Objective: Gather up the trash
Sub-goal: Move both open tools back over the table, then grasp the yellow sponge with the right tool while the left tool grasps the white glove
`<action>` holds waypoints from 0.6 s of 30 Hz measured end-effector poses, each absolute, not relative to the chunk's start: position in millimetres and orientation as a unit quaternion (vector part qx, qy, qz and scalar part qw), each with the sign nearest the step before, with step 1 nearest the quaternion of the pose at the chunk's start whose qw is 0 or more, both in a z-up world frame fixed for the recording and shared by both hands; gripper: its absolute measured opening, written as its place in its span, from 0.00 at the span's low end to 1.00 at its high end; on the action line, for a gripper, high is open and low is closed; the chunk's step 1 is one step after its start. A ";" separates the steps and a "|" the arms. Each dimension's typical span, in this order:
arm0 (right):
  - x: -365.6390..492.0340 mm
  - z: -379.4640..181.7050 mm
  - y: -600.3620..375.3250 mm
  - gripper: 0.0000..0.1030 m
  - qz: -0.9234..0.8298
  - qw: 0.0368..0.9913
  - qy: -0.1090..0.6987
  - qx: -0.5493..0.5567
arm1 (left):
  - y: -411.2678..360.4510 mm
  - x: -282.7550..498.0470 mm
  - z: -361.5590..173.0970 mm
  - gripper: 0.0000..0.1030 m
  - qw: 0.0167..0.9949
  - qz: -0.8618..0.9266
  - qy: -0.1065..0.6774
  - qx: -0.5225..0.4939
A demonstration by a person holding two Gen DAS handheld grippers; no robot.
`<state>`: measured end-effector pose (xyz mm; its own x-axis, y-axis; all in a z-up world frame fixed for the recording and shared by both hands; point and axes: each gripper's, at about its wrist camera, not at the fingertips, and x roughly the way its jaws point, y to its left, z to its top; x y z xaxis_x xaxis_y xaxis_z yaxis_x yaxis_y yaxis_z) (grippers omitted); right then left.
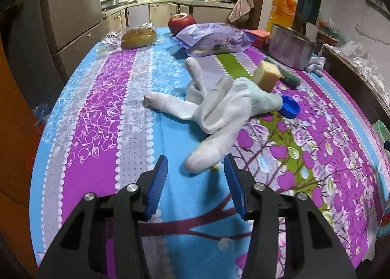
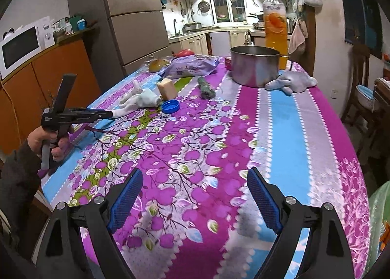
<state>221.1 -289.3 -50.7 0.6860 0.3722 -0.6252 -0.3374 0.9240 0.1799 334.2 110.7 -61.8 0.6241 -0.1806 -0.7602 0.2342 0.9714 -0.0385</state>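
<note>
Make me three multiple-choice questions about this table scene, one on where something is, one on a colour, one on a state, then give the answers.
1. Where is the bottle cap?
A. Beside the white glove's cuff
B. Inside the pot
C. On the bread

2. What colour is the cap?
A. Red
B. Blue
C. Green

3. How is the right gripper?
A. Shut on the cap
B. Shut on a glove
C. Open, with nothing between its pads

Answers:
1 A, the cap lies on the tablecloth by the cuff.
2 B, it shows blue in both views.
3 C, only tablecloth shows between its pads.
</note>
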 end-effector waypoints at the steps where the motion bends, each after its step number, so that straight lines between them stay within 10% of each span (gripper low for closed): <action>1: 223.5 -51.4 -285.6 0.85 0.196 0.917 0.347 0.024 | 110.4 334.3 -62.3 0.45 0.900 -0.118 0.418 0.031; 8: 240.2 -48.7 -265.6 0.73 0.214 0.912 0.349 0.012 | 101.4 332.1 -67.8 0.14 0.894 -0.137 0.425 0.033; 12: 260.2 -45.0 -251.6 0.55 0.231 0.909 0.347 -0.005 | 111.6 316.9 -56.3 0.11 0.908 -0.123 0.400 0.016; 18: 298.6 -40.3 -231.6 0.54 0.251 0.906 0.341 -0.017 | 150.8 280.5 -39.4 0.10 0.927 -0.081 0.365 -0.037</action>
